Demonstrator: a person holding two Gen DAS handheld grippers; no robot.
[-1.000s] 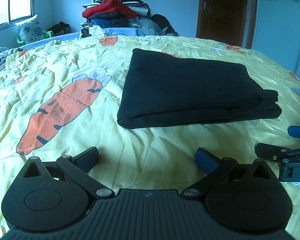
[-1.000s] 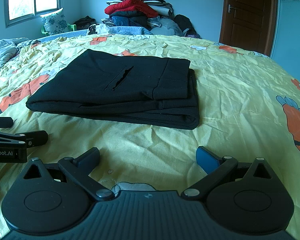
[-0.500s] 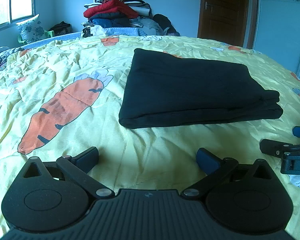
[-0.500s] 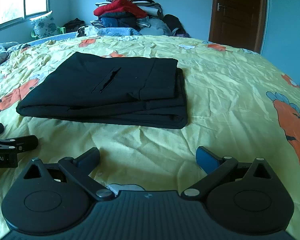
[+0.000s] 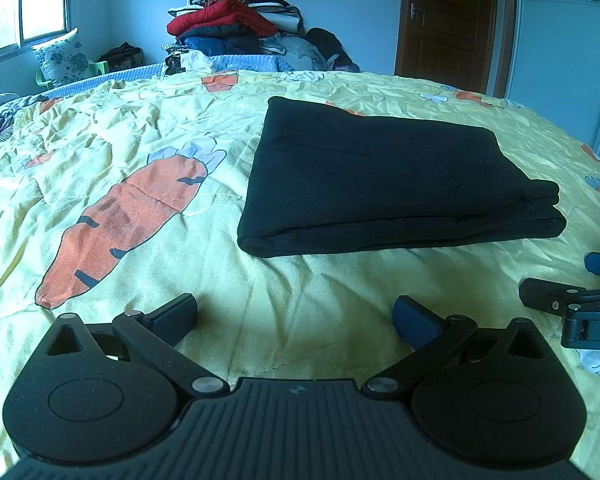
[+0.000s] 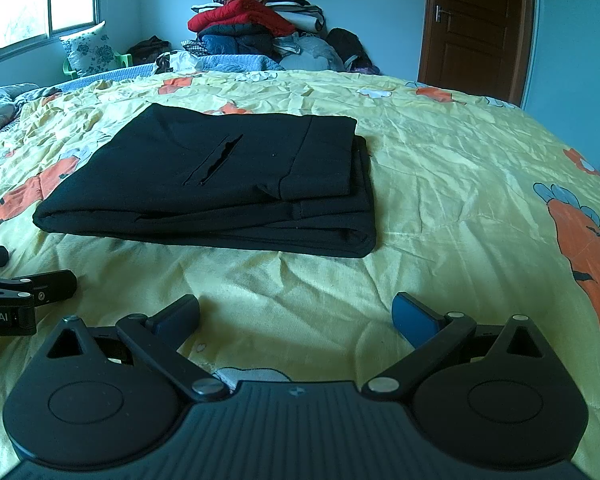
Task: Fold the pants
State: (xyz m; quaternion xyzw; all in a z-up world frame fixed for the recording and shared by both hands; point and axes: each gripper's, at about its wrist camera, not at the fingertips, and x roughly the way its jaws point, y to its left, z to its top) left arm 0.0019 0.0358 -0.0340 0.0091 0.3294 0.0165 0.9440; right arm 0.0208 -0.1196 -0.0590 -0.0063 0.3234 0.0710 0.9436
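Observation:
Black pants [image 5: 380,176] lie folded into a flat rectangle on the yellow carrot-print bedspread [image 5: 140,152]. The right wrist view shows the same pants [image 6: 228,176] with a pocket slit on top and the stacked layers at their right edge. My left gripper [image 5: 296,316] is open, low over the bedspread, a short way in front of the pants. My right gripper [image 6: 296,314] is open too, also short of the pants with nothing between its fingers. Each gripper shows at the edge of the other's view: the right gripper [image 5: 576,292] and the left gripper [image 6: 24,280].
A tall pile of clothes [image 5: 232,24] stands beyond the far edge of the bed. A brown door [image 5: 448,20] is at the back right. A window [image 5: 20,4] and a floral pillow [image 5: 64,60] are at the back left.
Both grippers have drifted slightly back and sideways from the folded pants, which have not moved. Both stay open.

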